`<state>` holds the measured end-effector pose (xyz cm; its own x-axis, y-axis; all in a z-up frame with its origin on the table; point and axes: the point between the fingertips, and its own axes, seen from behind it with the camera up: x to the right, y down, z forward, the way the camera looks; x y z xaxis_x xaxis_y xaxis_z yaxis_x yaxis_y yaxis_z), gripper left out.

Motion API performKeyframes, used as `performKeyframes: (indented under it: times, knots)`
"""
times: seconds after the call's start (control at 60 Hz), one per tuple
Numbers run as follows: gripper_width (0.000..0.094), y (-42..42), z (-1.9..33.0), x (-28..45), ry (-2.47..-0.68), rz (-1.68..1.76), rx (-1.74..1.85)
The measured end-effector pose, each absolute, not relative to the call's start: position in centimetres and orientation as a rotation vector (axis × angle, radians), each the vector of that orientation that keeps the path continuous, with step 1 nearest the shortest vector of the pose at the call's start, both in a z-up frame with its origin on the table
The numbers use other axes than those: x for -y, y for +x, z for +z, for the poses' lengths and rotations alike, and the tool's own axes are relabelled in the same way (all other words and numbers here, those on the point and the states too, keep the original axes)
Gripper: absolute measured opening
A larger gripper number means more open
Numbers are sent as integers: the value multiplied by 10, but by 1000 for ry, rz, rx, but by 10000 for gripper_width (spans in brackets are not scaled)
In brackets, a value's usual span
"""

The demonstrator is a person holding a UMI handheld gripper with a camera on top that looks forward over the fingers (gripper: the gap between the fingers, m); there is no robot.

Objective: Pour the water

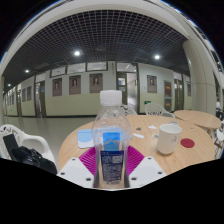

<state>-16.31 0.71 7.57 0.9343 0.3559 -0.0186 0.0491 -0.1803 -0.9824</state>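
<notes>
My gripper is shut on a clear plastic water bottle with a white cap and a blue label. The bottle stands upright between the magenta pads, which press on both its sides, over a round wooden table. A white cup stands on the table to the right, beyond the fingers. A small red disc lies just right of the cup.
A light blue object lies on the table left of the bottle. A black bag sits on a white chair at the left. More tables and chairs stand at the right in a large hall.
</notes>
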Motion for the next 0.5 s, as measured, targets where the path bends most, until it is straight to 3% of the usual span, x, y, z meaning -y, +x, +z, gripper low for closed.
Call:
performKeyframes:
  times: [0.183,0.367,0.5]
  knots:
    - [323,-168,93,-13,-1772,481,208]
    - [322,-156,150,-61,-1702,874,-162]
    - [322,-125,190,-100,-1557,1138,-503]
